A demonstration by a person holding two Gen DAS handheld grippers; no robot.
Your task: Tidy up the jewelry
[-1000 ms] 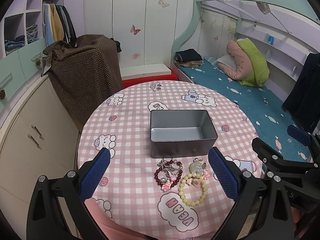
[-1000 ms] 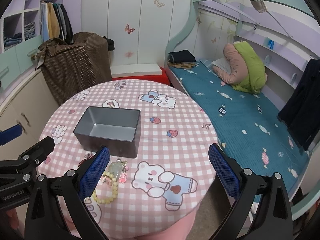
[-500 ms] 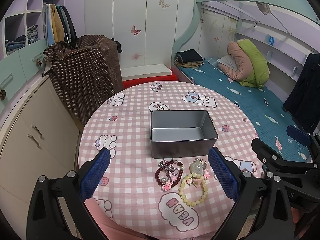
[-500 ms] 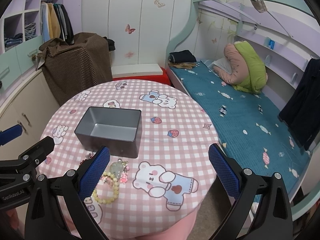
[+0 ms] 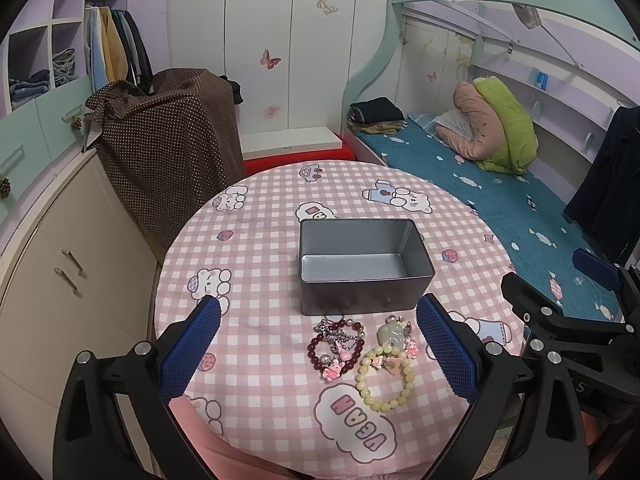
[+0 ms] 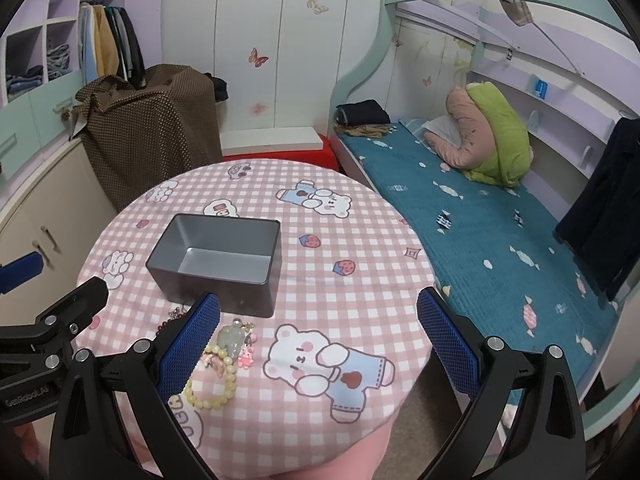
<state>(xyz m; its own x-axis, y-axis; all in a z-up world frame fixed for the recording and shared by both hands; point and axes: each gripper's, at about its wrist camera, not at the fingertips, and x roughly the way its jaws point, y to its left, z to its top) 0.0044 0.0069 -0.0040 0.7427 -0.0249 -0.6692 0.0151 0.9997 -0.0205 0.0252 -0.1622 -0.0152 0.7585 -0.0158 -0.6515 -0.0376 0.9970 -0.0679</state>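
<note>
**Bracelets by the tin, both sets of fingers wide open**

The jewelry lies in a small cluster on the near side of the round counter [image 5: 260,280], just in front of the grey tin box [image 5: 360,268]. A dark red bead bracelet [image 5: 336,344] with pink charms sits to the left. A pale yellow bead bracelet [image 5: 386,376] sits to the right, a pale green pendant [image 5: 390,332] at its far end. The tin holds nothing that I can see.

The left gripper [image 5: 318,344] hovers above the cluster, its blue-padded fingers [image 5: 192,344] spread wide to either side and touching nothing. The right gripper [image 6: 318,344] hangs further right over the printed bear, its fingers [image 6: 448,344] equally wide apart and holding nothing. Beyond the counter's right edge stands a bed [image 5: 500,200] with a teal cover.
</note>
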